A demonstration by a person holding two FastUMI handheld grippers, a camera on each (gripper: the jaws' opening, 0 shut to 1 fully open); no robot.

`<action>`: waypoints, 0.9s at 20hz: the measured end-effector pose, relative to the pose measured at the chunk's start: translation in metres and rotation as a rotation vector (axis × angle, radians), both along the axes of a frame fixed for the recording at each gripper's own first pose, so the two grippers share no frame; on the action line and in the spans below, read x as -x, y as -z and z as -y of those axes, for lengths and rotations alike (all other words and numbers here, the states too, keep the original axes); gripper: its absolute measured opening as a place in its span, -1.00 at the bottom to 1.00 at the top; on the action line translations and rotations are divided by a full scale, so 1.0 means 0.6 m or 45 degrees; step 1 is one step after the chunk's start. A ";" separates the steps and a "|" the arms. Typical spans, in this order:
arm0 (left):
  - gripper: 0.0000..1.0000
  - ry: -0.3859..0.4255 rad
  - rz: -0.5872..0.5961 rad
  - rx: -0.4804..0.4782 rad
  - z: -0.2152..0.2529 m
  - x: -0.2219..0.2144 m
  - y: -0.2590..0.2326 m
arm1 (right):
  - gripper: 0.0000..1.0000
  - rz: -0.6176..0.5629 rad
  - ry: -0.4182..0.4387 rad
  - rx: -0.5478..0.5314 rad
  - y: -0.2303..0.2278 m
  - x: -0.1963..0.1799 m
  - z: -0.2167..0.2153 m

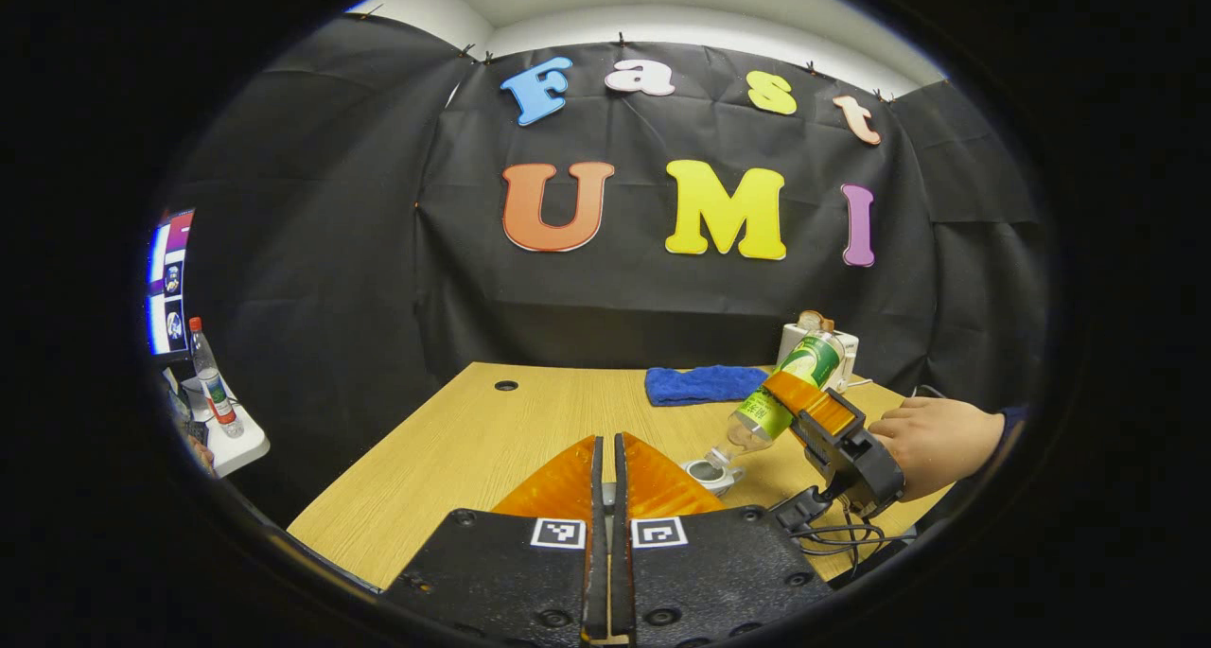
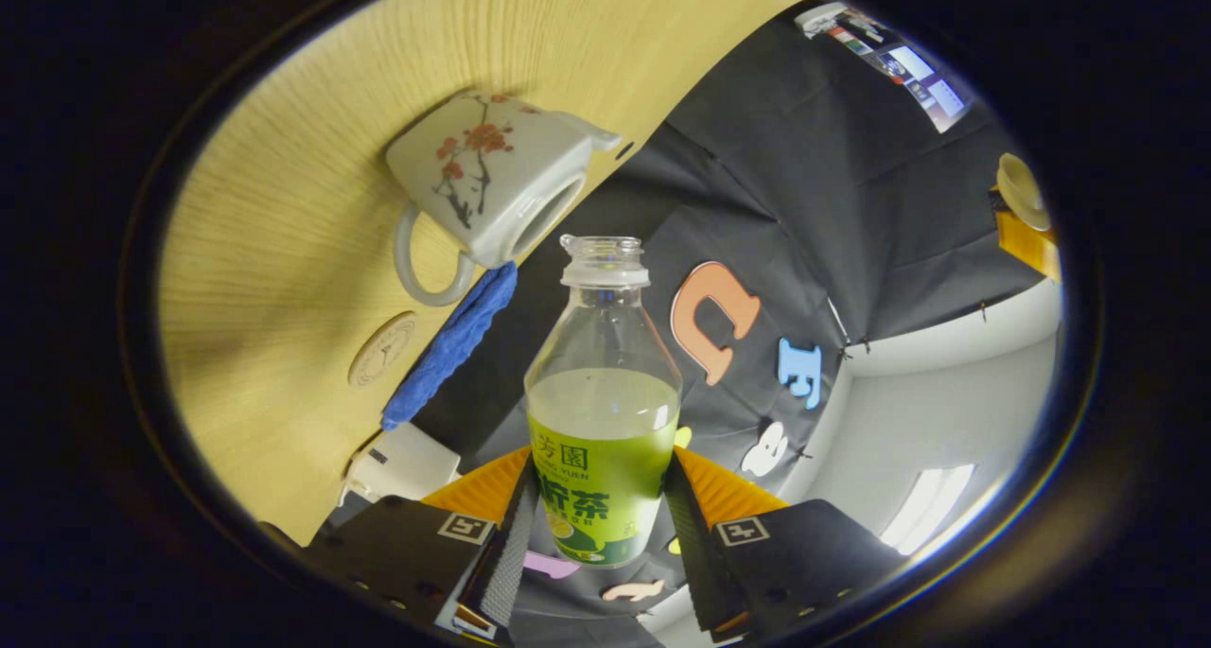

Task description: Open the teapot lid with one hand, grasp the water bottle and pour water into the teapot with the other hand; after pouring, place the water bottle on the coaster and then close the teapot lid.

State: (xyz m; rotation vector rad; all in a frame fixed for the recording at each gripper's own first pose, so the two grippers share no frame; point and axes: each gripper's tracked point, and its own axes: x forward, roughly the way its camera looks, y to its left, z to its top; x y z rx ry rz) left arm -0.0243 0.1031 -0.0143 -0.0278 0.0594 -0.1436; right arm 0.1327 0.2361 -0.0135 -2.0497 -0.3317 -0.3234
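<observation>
The right tongs (image 2: 601, 525) are gripping the clear plastic water bottle with the green label (image 2: 603, 411), one finger pressing on each side of the label. In the right gripper view the bottle is pointing to twelve o'clock, uncapped, with its mouth just beside the open top of the white ceramic teapot painted with red blossoms (image 2: 492, 180) at eleven o'clock. The round pale coaster (image 2: 382, 349) is lying on the light wooden worktop (image 2: 284, 251) at nine o'clock, near the blue folded cloth (image 2: 452, 345). A white box (image 2: 402, 464) is sitting at eight o'clock.

The left tongs (image 1: 608, 482) are standing closed, fingers nearly touching; whether they are pinching anything between them I cannot tell. In the left gripper view, at three o'clock from them, the bottle is tilting neck-down over the teapot, which is showing just past the finger edge. A person's hand (image 1: 932, 440) is holding the right tongs farther out at three o'clock. The cloth is lying at one o'clock on the worktop.
</observation>
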 end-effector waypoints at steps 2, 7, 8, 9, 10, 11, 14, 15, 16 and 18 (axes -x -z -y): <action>-0.93 0.003 0.002 -0.001 0.001 0.000 -0.001 | 0.43 0.005 -0.002 -0.003 -0.001 0.002 0.000; -0.93 0.004 0.000 -0.007 0.004 0.000 0.000 | 0.43 0.005 -0.001 -0.009 0.000 0.002 -0.003; -0.93 0.005 0.002 -0.008 0.003 0.000 0.001 | 0.40 0.006 -0.002 -0.009 0.001 0.003 -0.002; -0.93 0.004 0.002 -0.009 0.004 0.000 0.002 | 0.40 0.004 -0.003 -0.009 0.001 0.004 -0.004; -0.93 0.005 0.002 -0.010 0.004 -0.001 0.000 | 0.39 0.003 -0.004 -0.009 0.002 0.005 -0.003; -0.93 0.005 0.001 -0.010 0.005 -0.002 0.000 | 0.39 0.004 -0.008 -0.010 0.002 0.005 -0.004; -0.92 0.002 -0.001 -0.012 0.005 -0.001 0.003 | 0.40 -0.013 -0.020 -0.063 0.003 0.006 -0.002; -0.89 0.002 0.003 -0.014 0.003 -0.002 0.001 | 0.40 -0.014 -0.024 -0.086 0.003 0.005 0.001; -0.92 0.004 0.007 -0.013 0.004 -0.003 0.000 | 0.43 -0.017 -0.022 -0.121 0.001 0.007 0.005; -0.93 -0.004 0.018 -0.006 -0.002 -0.003 -0.004 | 0.43 -0.036 -0.038 -0.223 -0.002 0.003 0.016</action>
